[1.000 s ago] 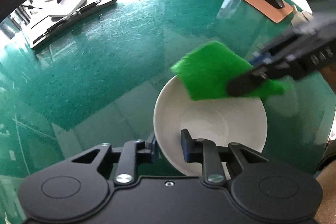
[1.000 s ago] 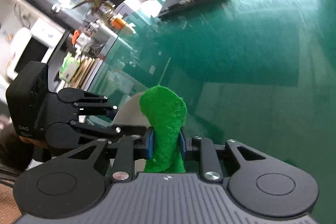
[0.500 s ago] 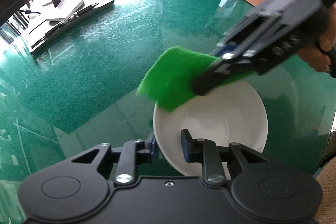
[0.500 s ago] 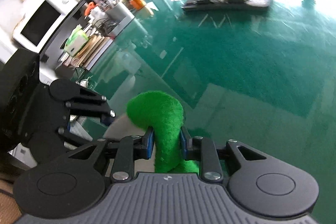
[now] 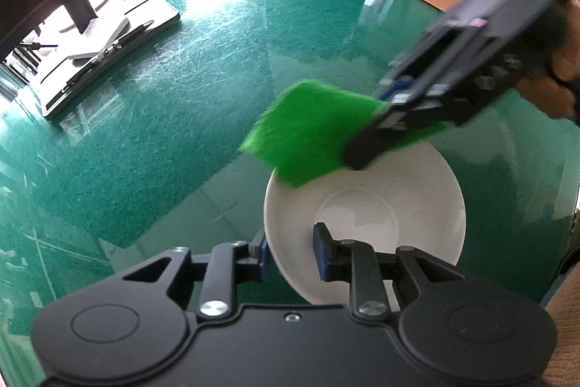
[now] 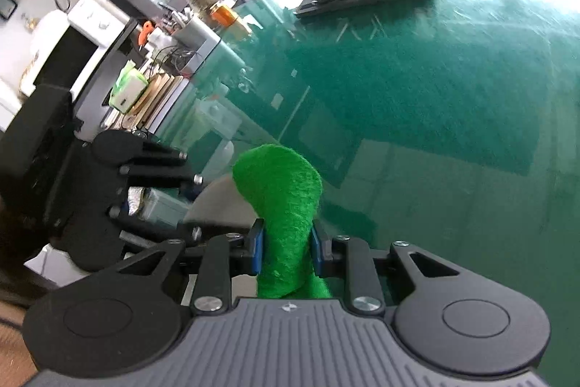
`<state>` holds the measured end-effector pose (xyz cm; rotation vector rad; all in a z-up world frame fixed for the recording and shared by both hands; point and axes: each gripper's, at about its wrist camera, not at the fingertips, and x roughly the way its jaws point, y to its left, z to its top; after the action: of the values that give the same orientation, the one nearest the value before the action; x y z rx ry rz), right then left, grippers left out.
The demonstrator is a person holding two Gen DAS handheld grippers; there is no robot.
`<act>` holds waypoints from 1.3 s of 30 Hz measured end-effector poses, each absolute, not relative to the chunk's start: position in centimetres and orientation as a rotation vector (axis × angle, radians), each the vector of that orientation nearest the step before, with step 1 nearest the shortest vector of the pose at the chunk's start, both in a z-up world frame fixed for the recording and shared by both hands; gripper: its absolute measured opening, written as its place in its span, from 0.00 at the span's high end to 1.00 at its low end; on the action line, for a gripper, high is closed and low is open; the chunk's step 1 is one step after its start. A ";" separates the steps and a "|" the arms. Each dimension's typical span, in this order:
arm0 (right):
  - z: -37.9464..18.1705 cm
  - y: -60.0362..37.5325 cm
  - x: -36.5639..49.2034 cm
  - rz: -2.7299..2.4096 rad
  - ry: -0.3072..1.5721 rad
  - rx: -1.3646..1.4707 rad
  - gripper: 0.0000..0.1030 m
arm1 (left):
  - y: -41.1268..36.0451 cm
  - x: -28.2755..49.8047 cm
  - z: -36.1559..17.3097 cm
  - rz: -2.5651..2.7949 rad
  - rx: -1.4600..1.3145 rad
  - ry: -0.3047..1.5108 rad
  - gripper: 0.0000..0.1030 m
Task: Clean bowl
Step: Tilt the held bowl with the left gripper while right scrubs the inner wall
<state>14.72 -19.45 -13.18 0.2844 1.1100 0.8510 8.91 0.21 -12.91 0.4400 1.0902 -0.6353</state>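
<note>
My left gripper (image 5: 290,251) clamps the near rim of the white bowl (image 5: 366,216), which sits at the near edge of the green table (image 5: 174,118). My right gripper (image 6: 284,249) pinches a green pad (image 5: 311,129) over the bowl's far rim.

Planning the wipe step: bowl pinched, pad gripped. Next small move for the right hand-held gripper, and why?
Probably lower the green scouring pad into the white ceramic bowl: it overhangs the far rim, the basin is untouched, and the left hand-held gripper clamps the near rim.
</note>
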 end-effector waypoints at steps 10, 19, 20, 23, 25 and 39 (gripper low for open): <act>-13.4 -18.2 15.6 0.895 1.116 0.240 0.76 | 0.6 9.2 -13.0 -0.581 0.429 1.078 0.67; -13.8 -22.2 11.2 0.824 1.121 0.410 0.76 | 0.0 9.6 -13.0 -0.610 0.472 1.075 0.68; -13.8 -22.2 11.2 0.827 1.123 0.406 0.76 | -0.1 9.5 -12.9 -0.615 0.484 1.072 0.68; -13.7 -21.5 12.2 0.837 1.127 0.364 0.75 | -0.4 9.4 -12.9 -0.624 0.506 1.066 0.68; -13.7 -20.7 13.2 0.849 1.126 0.326 0.76 | -0.4 9.3 -13.0 -0.624 0.508 1.064 0.69; -14.0 -19.9 13.7 0.861 1.147 0.308 0.78 | -0.3 9.6 -13.1 -0.620 0.483 1.072 0.65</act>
<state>13.67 -19.91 -13.97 0.3082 1.1471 0.8606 9.64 -0.26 -13.08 0.4826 1.0724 -0.6202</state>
